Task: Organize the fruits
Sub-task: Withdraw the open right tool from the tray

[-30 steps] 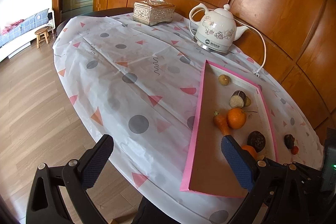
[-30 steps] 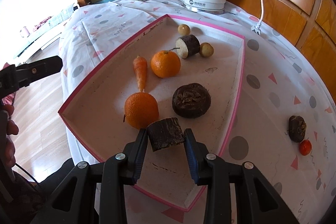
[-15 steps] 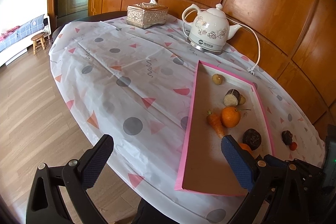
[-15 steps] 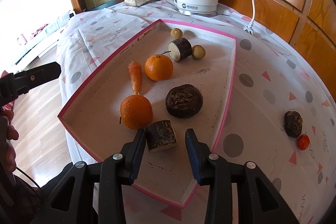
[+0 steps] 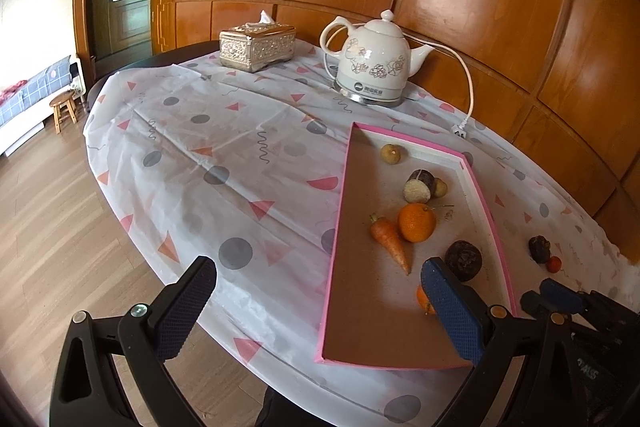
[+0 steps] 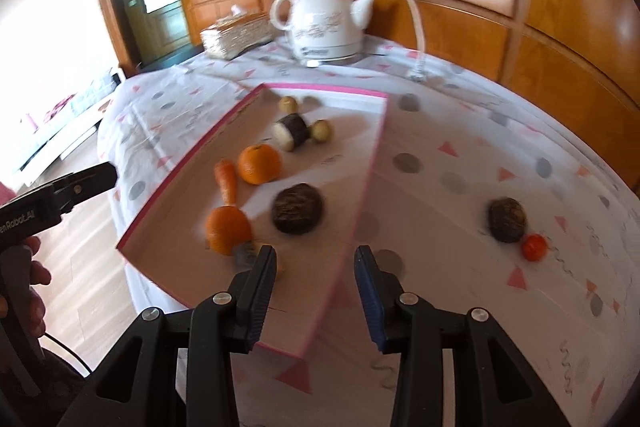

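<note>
since a second ago our right gripper (image 6: 316, 269) let go of the dark cut piece (image 6: 245, 254), its jaws opening and now empty. our left gripper (image 5: 320, 301) stands wide, empty, over the table edge. two oranges (image 6: 228, 229), a carrot (image 6: 226, 179) lie in the pink tray (image 6: 362, 183); beyond, a kettle (image 6: 326, 23).
</note>
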Demonstrator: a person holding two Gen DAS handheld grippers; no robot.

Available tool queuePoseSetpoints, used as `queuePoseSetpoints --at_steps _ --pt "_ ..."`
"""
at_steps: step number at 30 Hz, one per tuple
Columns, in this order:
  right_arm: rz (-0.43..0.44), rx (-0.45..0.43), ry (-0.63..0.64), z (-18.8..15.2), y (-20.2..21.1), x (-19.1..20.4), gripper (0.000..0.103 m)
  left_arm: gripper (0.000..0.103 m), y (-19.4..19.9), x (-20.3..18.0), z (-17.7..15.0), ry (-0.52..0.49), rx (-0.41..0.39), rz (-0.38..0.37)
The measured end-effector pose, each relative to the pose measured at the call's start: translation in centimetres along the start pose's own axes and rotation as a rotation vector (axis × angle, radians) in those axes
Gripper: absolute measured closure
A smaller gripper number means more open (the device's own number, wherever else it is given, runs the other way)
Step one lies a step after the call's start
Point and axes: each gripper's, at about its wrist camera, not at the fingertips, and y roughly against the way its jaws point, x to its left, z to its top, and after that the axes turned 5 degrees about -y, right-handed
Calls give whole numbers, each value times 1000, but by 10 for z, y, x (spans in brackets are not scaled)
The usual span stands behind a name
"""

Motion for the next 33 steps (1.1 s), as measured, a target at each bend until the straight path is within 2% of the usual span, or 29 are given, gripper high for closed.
queuePoseSetpoints --at_steps 15,28,33 --pt "-207 -43 -300 -28 30 -110 59 0 6 -38 8 -143 -28 -44" --pt "-443 -64 -570 -82 68 -210 59 0 6 -83 18 -264 -33 -158" --pt "-523 -75 -674 -104 84 -239 59 0 0 -101 25 -271 8 -208"
